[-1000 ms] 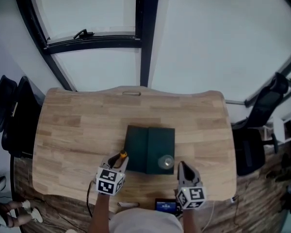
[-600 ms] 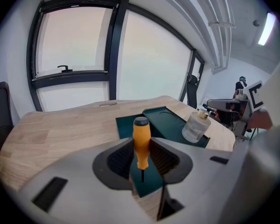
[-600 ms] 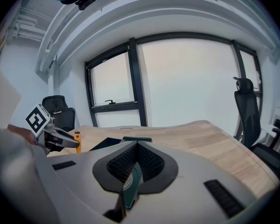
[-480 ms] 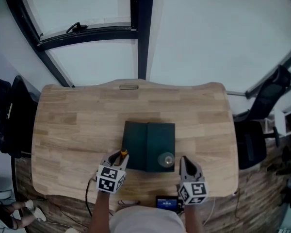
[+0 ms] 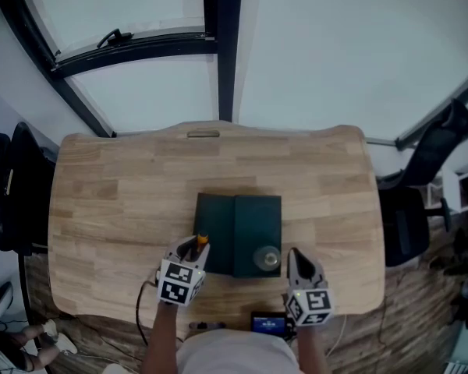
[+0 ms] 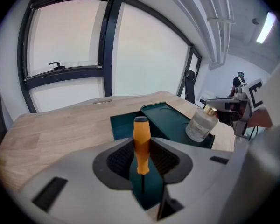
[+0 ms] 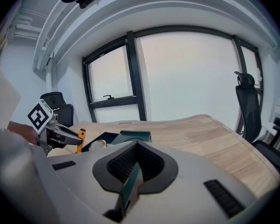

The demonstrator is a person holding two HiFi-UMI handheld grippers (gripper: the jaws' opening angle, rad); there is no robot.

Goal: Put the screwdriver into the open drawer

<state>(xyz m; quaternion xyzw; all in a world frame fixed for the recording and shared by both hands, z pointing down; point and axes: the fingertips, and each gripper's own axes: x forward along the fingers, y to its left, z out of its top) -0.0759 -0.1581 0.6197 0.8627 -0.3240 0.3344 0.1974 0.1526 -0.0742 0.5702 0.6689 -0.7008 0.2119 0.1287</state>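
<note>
L gripper [image 6: 141,161] fingers clamp screwdriver [image 6: 141,141], tip hidden; R gripper [image 7: 136,166] fingers together, empty.

My head camera looks steeply down on the whole wooden table [image 5: 101,209] from well above, with the window [image 5: 140,92] beyond. Each gripper camera rides low, close behind its own jaws, facing across the table towards that window. All three views share the green drawer box [image 5: 238,232] and the screwdriver [image 5: 201,242] in my left gripper [image 5: 195,248]
</note>
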